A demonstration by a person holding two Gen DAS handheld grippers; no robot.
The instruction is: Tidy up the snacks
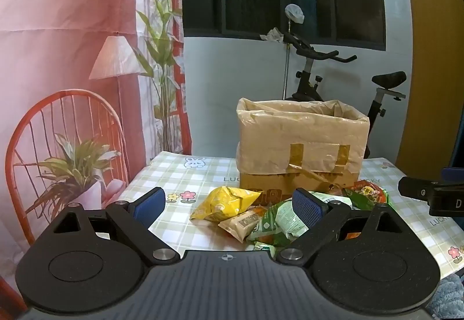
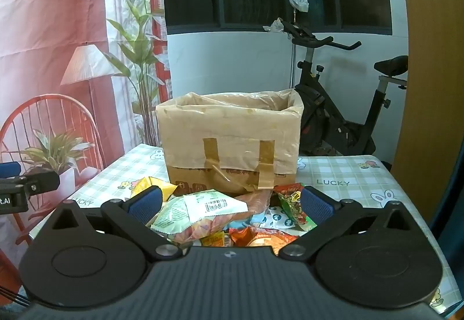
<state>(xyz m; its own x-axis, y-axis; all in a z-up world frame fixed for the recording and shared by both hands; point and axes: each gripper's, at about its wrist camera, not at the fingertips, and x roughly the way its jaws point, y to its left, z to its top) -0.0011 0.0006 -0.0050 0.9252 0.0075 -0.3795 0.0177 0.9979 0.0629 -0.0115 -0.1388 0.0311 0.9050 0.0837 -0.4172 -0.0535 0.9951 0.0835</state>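
Snack packets [image 2: 214, 218] lie heaped loose on the counter [image 2: 348, 175], toward its near edge, just in front of the cardboard box [image 2: 232, 146]. Yellow bag [image 1: 226, 202] sits at the pile's left side. Box lined with plastic, inside hidden, can't tell if anything's in. Left gripper [image 1: 229, 208] fingers wide, empty. Right gripper [image 2: 232, 204] fingers wide, empty, over the pile. Looks barely started; all visible packets left to sort.
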